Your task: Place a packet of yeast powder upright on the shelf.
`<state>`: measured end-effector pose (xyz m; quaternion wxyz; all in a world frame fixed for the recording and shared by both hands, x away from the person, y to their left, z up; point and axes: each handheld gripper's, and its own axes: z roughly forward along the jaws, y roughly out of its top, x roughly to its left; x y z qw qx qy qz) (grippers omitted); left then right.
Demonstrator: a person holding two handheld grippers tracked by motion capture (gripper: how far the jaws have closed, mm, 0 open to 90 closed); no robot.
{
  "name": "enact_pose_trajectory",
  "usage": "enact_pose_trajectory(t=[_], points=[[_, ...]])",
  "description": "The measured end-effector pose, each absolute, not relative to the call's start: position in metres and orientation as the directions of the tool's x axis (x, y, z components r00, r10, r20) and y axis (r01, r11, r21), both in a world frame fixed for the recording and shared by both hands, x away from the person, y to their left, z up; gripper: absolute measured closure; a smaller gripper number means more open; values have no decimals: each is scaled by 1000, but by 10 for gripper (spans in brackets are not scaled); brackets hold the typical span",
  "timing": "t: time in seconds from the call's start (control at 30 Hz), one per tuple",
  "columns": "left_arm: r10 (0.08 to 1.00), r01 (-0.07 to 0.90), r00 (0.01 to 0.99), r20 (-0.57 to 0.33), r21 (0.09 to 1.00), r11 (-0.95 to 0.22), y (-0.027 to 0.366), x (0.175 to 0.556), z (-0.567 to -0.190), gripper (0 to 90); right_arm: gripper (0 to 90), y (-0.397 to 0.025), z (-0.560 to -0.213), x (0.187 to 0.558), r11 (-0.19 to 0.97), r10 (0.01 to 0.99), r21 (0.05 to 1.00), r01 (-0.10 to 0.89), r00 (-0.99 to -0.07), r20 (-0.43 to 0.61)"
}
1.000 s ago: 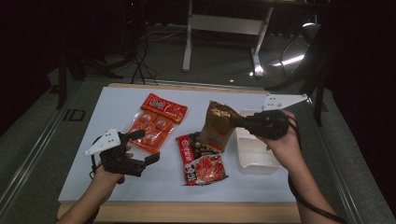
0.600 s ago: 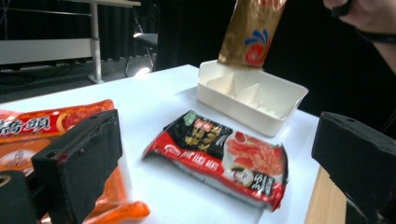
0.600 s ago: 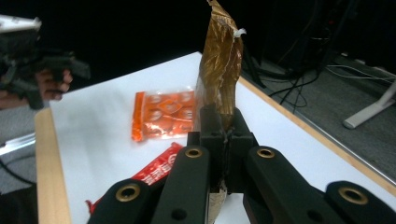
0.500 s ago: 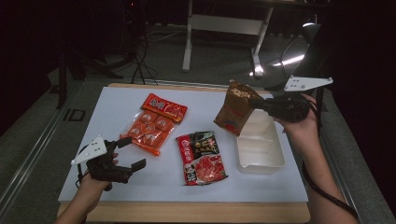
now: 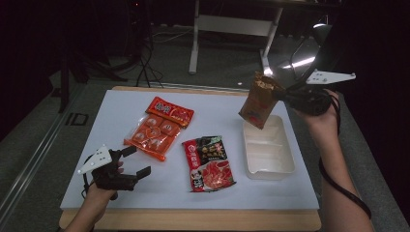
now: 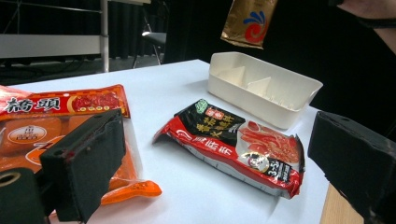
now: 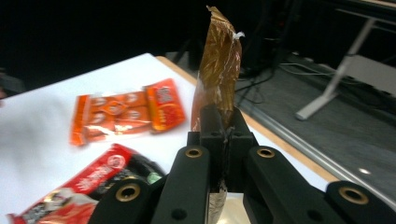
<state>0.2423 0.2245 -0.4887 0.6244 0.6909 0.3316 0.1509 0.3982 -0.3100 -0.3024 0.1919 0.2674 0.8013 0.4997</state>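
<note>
High view first: my right tongs (image 5: 283, 94) are clamped on a gold snack bag (image 5: 258, 100), holding it in the air above the far end of the white tray (image 5: 269, 147). The bag hangs tilted, its lower edge over the tray's back rim and not touching it. From the right gripper view I see the same bag (image 7: 218, 79) standing up between the two black jaws, which are pressed together on its lower part, with the crinkled top rising above them.

My left tongs (image 5: 134, 163) sit near the front left of the tabletop (image 5: 96, 116), jaws apart and holding nothing, low over the white surface. Just beyond them lies the orange packet (image 5: 159, 127), flat, its near end close to the upper jaw. In the left gripper view the orange packet (image 6: 56, 126) lies partly behind my left jaw, and the red and black sachet (image 6: 233, 144) lies flat between the two jaws farther out. That sachet (image 5: 209, 163) rests in the middle of the tabletop, between the orange packet and the tray, just beside the tray's left wall. The gold bag (image 6: 248, 21) hangs high above the tray (image 6: 261, 88), well apart from my left tongs.
</note>
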Motion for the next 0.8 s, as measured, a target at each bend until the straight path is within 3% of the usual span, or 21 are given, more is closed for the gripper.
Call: enact_pose_trajectory(t=[0.13, 0.8], points=[[649, 287, 722, -241, 957, 36, 228, 243, -492, 48, 896, -320, -306, 406, 351, 637, 903, 247, -770, -37], [654, 306, 715, -247, 952, 24, 227, 245, -499, 47, 897, -341, -345, 451, 389, 693, 853, 347, -720, -23]])
